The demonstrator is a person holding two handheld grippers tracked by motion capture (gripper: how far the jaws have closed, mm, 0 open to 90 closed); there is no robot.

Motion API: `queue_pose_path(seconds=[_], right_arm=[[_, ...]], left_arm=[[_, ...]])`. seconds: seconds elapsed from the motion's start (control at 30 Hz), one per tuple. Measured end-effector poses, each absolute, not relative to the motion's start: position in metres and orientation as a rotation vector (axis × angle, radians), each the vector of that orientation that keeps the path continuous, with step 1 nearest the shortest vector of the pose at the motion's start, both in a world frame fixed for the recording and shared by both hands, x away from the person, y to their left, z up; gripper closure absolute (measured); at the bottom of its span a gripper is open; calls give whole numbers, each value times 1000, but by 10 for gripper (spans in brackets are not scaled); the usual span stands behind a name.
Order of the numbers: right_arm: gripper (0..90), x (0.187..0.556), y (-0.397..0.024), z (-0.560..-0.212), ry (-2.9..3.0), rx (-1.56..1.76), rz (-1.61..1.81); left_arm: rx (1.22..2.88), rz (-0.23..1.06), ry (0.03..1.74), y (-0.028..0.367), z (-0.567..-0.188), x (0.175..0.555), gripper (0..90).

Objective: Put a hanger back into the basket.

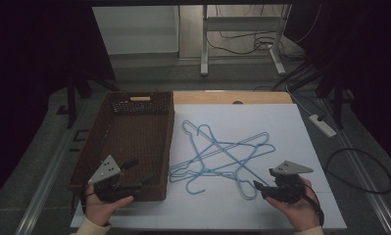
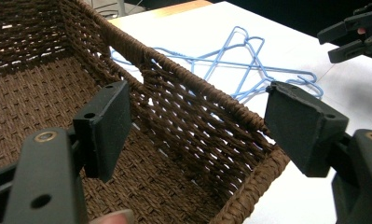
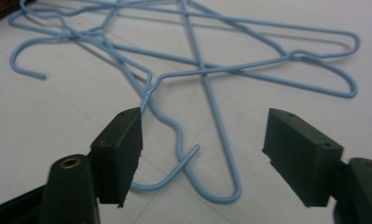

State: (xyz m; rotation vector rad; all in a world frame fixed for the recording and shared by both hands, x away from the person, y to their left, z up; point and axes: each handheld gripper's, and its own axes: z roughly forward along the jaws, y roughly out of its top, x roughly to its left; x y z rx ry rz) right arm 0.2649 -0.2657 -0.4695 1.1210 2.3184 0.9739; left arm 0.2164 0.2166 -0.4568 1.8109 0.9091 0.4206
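1. Bench: white board (image 1: 291,147) on a table, with a strip of bare wood along its far edge.
2. Brown woven basket (image 1: 134,132) sits along the left edge of the board, long side running from near to far. A handle slot shows in its far wall.
3. Pile of light-blue wire hangers (image 1: 222,156) lies flat on the board, just right of the basket, around the middle of the bench. The hangers cross over one another, with hooks pointing several ways. How many there are cannot be told for certain.
4. Left gripper (image 1: 134,177) is held in the person's left hand (image 1: 102,208) at the near left corner, over the near end of the basket. In the left gripper view its jaws stand wide apart, released, one over the basket's inside and one past the near right corner of its rim; nothing lies between the pads.
5. Right gripper (image 1: 259,187) is held in the right hand (image 1: 301,210) near the near edge, right of centre, pointing left at the hanger pile.
6. Right gripper view: jaws apart, released. A hanger hook (image 3: 174,172) lies on the board in the gap between them, nearer one jaw; the pads do not press on it.
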Motion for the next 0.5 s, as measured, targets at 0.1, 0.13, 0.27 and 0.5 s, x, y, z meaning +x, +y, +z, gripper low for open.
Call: queue_pose_path(seconds=[0.1, 0.13, 0.27, 0.5], right_arm=[[323, 262, -253, -466, 2351, 1139, 917], [333, 261, -246, -465, 2371, 1132, 880], [357, 262, -230, -464, 2438, 1135, 804], [402, 273, -211, -476, 2517, 1157, 685]], left_arm=[[1811, 426, 901, 215, -455, 215, 243], [1811, 426, 901, 215, -455, 215, 243], [1807, 428, 901, 215, -454, 214, 243], [1810, 431, 900, 214, -455, 214, 246]])
